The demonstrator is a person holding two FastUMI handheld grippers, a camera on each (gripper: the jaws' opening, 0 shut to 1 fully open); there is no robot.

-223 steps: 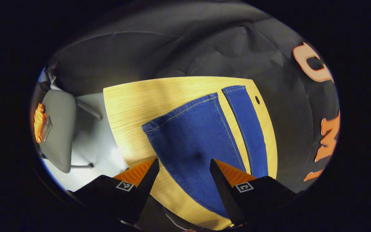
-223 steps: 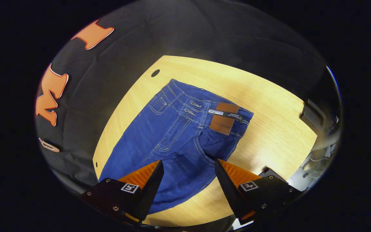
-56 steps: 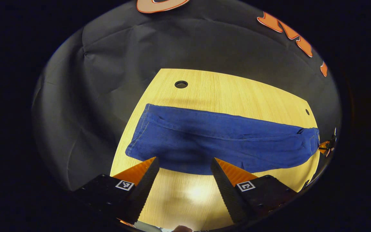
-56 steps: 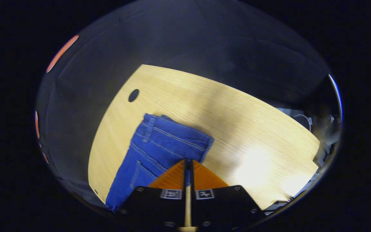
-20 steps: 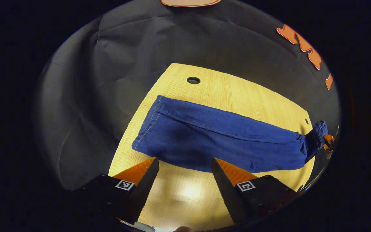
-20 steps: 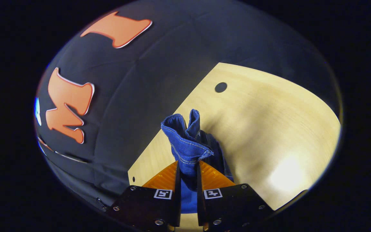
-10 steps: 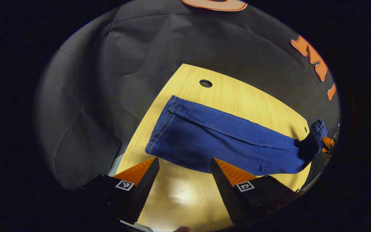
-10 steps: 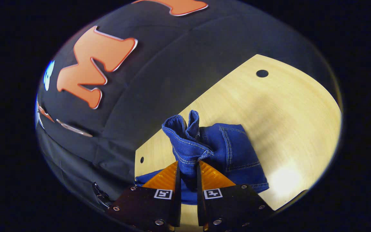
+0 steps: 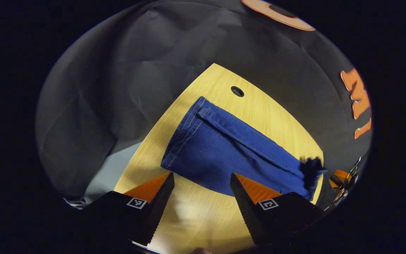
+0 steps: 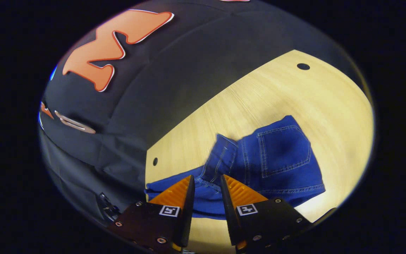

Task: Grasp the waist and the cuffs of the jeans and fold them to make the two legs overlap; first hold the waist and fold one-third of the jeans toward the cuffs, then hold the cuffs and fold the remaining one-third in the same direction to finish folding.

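Note:
The blue jeans (image 9: 224,148) lie on the wooden table (image 9: 196,215) with the two legs overlapping and the cuffs (image 9: 185,134) toward the left edge. My left gripper (image 9: 201,176) hovers open just short of the jeans' near edge, holding nothing. At the far end the waist (image 9: 310,169) is turned up and over, with my right gripper (image 9: 338,178) just beyond it. In the right gripper view the waistband (image 10: 220,155) drops onto the jeans (image 10: 277,158), back pocket (image 10: 284,151) facing up. My right gripper (image 10: 206,178) has its fingers parted, the waistband free just beyond them.
A round hole (image 9: 237,91) sits in the table past the jeans; the right gripper view shows it as the hole (image 10: 303,66) at the far corner. A small hole (image 10: 155,161) marks the table's near edge. Grey floor (image 9: 108,173) lies beyond the table's left edge.
My right gripper, shut on the waist and carrying it over the jeans, has opened and the waistband has dropped. The left gripper view has swung; the left gripper stays open.

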